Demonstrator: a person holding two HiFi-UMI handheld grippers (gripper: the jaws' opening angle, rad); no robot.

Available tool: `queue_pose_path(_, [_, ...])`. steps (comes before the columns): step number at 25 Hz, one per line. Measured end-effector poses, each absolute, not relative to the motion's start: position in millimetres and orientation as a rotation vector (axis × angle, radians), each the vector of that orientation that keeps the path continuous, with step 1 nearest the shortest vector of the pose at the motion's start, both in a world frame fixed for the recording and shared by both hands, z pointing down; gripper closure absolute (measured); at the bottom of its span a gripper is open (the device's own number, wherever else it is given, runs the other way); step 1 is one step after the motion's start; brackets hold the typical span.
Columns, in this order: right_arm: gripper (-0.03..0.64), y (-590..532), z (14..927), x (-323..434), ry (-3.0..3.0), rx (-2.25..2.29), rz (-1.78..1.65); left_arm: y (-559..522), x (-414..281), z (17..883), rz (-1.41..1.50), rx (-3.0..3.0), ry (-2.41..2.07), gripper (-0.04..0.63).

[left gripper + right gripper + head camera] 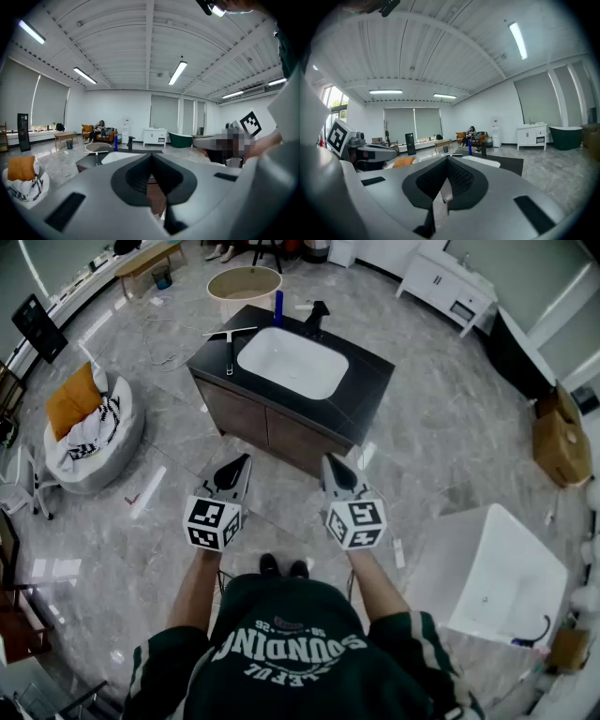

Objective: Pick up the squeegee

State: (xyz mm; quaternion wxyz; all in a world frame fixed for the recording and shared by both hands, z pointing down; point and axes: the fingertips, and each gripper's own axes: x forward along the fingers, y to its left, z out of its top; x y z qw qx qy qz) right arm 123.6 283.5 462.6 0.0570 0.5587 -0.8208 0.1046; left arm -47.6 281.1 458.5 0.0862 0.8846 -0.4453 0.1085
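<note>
Counts, head view: 2 grippers, 1 squeegee (229,341), 1 blue bottle (277,307), 1 black faucet (317,315), 1 dark vanity (368,382) with 1 white basin (292,362) set in its top. Also 1 loose white sink (506,579) on the floor at 4 o'clock of the vanity, 1 cardboard box (560,441) at 3 o'clock, 1 beanbag seat (94,442) with an orange cushion at 9 o'clock, and 1 round tan tub (244,285) at 12 o'clock behind the vanity.

Squeegee lies flat on the vanity top, at 9 to 10 o'clock of the basin, just beside its rim. The blade end points away from the person and the handle points toward the front edge. Nothing touches it. Bottle and faucet stand upright at the back edge, at 12 o'clock of the basin, near each other but apart.

Left gripper (246,459): jaws fully together, tips meeting, nothing between them. It is held in the air short of the vanity front, with the squeegee at about 12 o'clock of it, well apart.

Right gripper (328,461): jaws also closed tip to tip and empty, touching nothing. It sits at 3 o'clock of the left one, side by side, both aimed at the vanity. One marker cube shows on each.
</note>
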Motion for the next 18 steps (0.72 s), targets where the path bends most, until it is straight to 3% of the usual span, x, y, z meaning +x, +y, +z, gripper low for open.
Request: queue_pose_path(18, [0.617, 272, 473, 95, -2.495, 1.643, 0.333, 272, -72, 466, 0.321, 2.611, -1.338, 0.594])
